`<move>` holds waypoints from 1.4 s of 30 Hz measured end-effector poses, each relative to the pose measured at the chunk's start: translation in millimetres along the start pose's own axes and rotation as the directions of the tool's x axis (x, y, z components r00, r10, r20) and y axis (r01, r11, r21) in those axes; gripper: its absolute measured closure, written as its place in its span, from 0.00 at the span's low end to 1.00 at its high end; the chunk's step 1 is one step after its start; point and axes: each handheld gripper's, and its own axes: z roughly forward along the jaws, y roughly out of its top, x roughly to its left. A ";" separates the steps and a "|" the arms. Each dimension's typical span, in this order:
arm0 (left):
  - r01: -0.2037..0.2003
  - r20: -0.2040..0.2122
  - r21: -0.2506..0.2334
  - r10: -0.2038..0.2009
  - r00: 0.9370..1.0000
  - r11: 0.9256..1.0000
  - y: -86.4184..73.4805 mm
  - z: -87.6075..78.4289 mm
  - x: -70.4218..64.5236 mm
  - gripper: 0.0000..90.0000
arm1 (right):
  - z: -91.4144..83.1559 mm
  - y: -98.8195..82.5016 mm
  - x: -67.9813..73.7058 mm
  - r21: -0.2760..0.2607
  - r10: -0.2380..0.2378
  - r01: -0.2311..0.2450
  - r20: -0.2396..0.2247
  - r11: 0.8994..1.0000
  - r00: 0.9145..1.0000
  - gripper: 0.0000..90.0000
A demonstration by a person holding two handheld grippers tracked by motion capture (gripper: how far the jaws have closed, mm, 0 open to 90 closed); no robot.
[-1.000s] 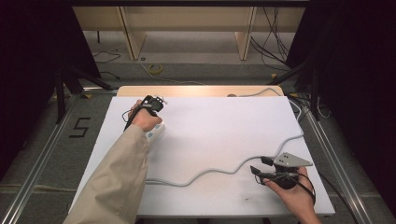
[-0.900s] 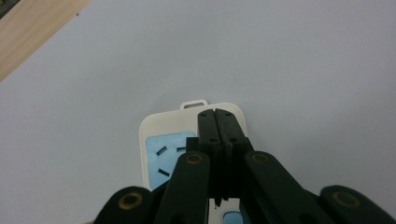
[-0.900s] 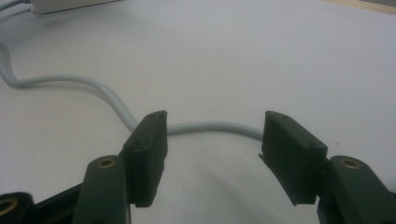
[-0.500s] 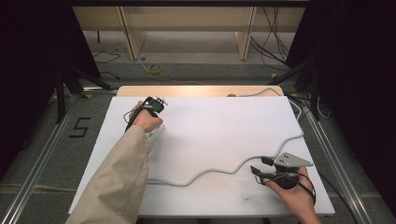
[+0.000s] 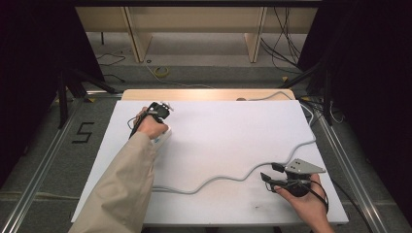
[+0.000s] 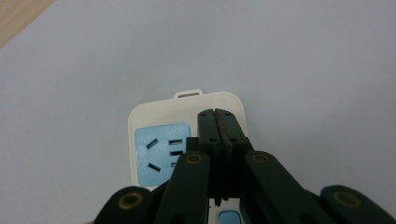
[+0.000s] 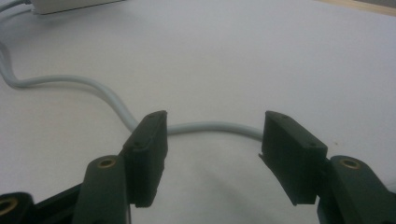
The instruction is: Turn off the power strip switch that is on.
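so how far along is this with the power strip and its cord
Early. Nothing looks finished: the grey cord lies snaking loose across the white table. In hand: the left gripper, jaws shut, sits over the power strip beside its blue socket. The right gripper is open, with the cord just beyond its jaws, not gripped.

A lab: black curtains (image 5: 29,73), metal rails (image 5: 43,160), floor cables (image 5: 286,29).
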 end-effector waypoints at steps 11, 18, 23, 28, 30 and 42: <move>0.006 0.005 0.000 -0.006 1.000 1.000 0.0 -0.5 -1.7 1.00 | 0.1 0.0 0.1 0.001 0.000 0.000 0.000 1.000 1.000 0.46; 0.011 0.001 0.006 -0.011 1.000 1.000 -0.1 -0.6 -1.7 1.00 | 0.1 -0.1 0.3 0.003 -0.002 0.002 -0.002 1.000 1.000 0.46; 0.007 -0.001 0.006 -0.007 1.000 1.000 -0.4 -0.6 -2.2 1.00 | 0.1 0.0 0.5 0.005 -0.005 0.005 -0.002 1.000 1.000 0.46; 0.003 -0.004 0.011 -0.003 1.000 1.000 -0.1 -0.7 -2.9 1.00 | 0.2 0.0 0.6 0.004 -0.005 0.005 -0.003 1.000 1.000 0.46; -0.005 -0.011 0.016 0.005 1.000 1.000 -0.1 -0.7 -4.1 1.00 | 0.3 0.0 0.7 0.002 -0.005 0.005 -0.003 1.000 1.000 0.46; -0.001 -0.015 0.020 0.001 1.000 1.000 0.5 -0.4 -4.1 1.00 | 0.7 0.0 0.7 0.007 -0.006 0.006 -0.005 1.000 1.000 0.46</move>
